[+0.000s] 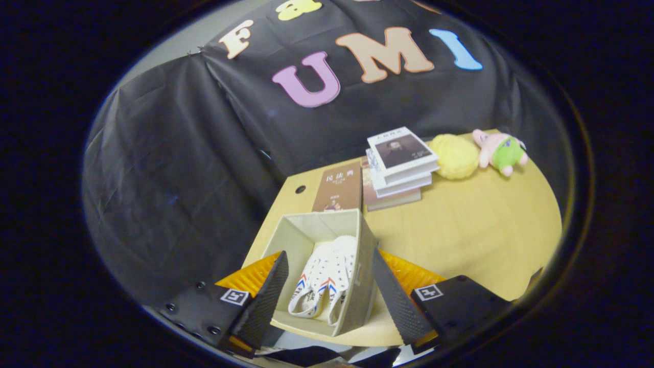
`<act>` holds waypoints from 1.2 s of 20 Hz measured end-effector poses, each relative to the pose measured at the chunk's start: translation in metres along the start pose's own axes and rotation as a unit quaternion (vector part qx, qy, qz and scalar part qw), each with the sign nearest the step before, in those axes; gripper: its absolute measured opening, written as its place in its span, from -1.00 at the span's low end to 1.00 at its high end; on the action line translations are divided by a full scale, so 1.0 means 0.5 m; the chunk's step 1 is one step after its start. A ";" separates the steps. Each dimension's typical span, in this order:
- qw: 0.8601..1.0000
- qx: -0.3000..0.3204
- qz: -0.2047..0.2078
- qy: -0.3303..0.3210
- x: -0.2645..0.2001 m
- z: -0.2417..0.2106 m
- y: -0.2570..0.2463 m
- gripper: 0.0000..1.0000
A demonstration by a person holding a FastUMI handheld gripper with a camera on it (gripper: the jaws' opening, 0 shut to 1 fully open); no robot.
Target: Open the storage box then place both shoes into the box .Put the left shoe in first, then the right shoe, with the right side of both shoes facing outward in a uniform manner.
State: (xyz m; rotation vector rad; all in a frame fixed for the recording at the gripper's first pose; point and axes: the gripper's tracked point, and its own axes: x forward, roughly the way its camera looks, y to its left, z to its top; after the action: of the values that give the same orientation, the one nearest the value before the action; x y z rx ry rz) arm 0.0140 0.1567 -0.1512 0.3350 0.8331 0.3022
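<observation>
An open beige storage box (299,235) stands near the front corner of the wooden table (475,230). Two white shoes (324,281) with red and blue stripes lie side by side inside it, standing on their sides. My gripper (329,299) hovers above the box, open, with the box and shoes showing between its fingers. Nothing is held between the fingers.
Beyond the box lie a brown book (338,189) and a stack of books (401,163). A yellow plush ball (454,156) and a pink and green plush toy (500,151) sit at the table's far edge.
</observation>
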 end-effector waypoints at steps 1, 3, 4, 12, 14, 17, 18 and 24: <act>1.000 -0.011 -0.001 -0.021 -0.016 0.021 -0.007 1.00; 0.998 -0.031 -0.006 -0.062 -0.053 0.064 -0.026 1.00; 0.996 -0.040 -0.011 -0.082 -0.071 0.086 -0.040 1.00; 0.968 -0.101 -0.078 -0.215 -0.199 0.185 -0.166 1.00; 0.958 -0.122 -0.104 -0.236 -0.222 0.196 -0.203 1.00; 0.946 -0.139 -0.133 -0.260 -0.257 0.193 -0.233 1.00; 0.944 -0.139 -0.135 -0.266 -0.263 0.194 -0.239 1.00; 0.932 -0.143 -0.142 -0.300 -0.287 0.214 -0.262 1.00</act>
State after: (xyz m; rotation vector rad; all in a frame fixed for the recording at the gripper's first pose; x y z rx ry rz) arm 0.0211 -0.0358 -0.0416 0.0192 0.2186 0.0376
